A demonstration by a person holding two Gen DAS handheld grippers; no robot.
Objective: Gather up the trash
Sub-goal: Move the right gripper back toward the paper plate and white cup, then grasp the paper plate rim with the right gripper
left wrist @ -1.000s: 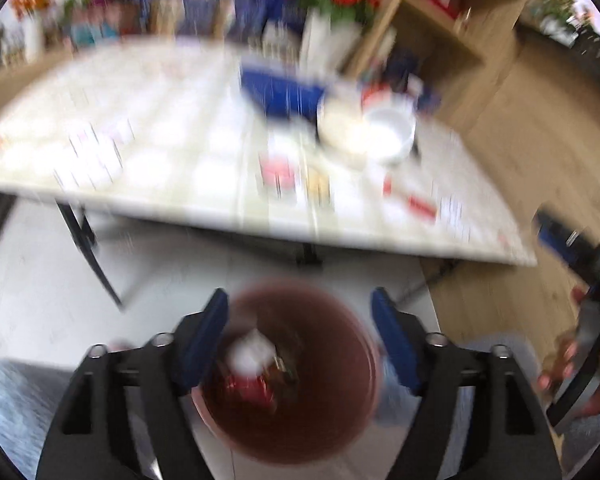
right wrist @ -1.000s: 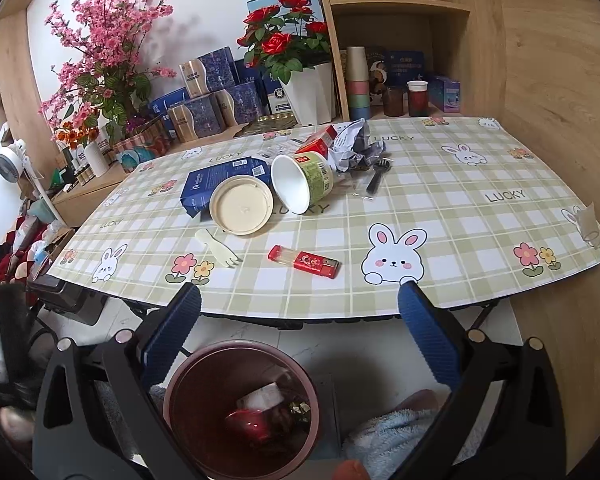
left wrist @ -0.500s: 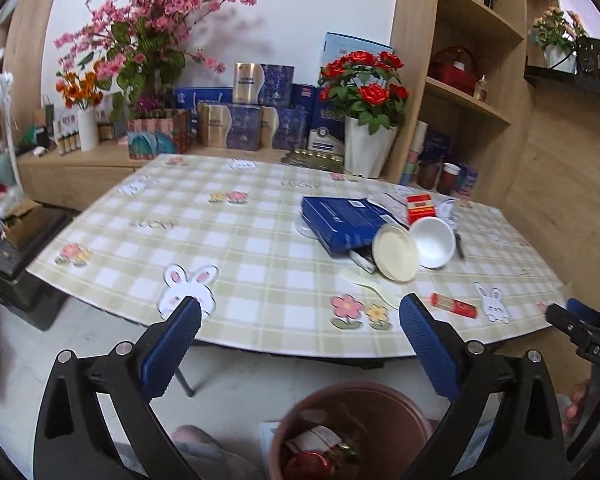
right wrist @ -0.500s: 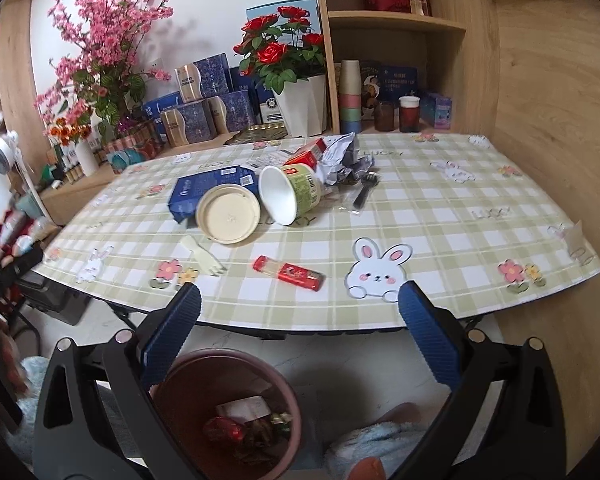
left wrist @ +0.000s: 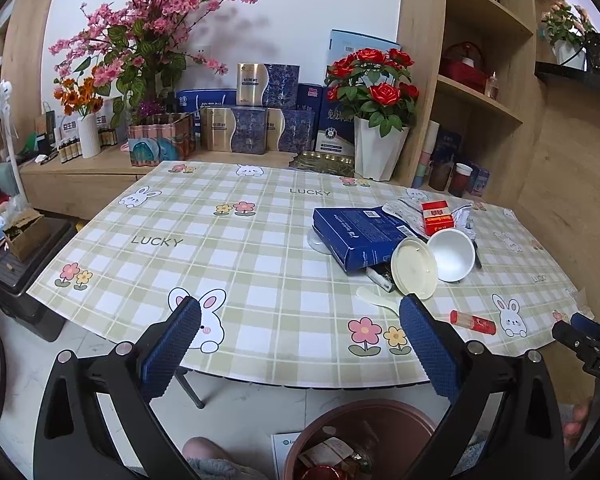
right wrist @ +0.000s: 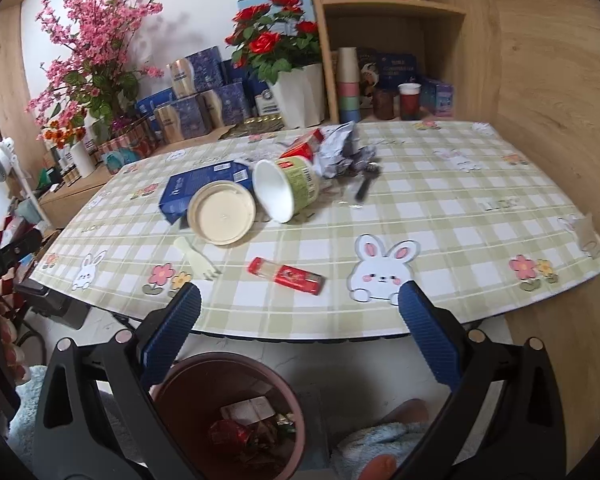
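The left gripper (left wrist: 300,340) has its blue pads spread wide with nothing between them; the right gripper (right wrist: 299,328) is likewise spread and empty. Low in both views, under the pads, stands the brown trash bin (right wrist: 228,412), with wrappers and a red crumpled piece inside.

Beyond the pads lies the checked table (left wrist: 220,264). The red wrapper (right wrist: 286,275) lies flat near the front edge, its long axis running from upper left to lower right in the right wrist view. The pale plastic fork (right wrist: 196,258) lies left of it, tines toward the lower right. The paper cup (right wrist: 286,190) lies on its side, mouth toward the lower left, touching the round lid (right wrist: 222,212), which leans on the blue box (right wrist: 198,186). Crumpled foil (right wrist: 340,152) and a red carton (left wrist: 438,216) sit behind the cup.

A second ago the left wrist view was blurred and looked down into the bin, which filled the space between narrower pads; now the bin sits at the lower edge and the table fills the frame. The right wrist view is nearly unchanged.
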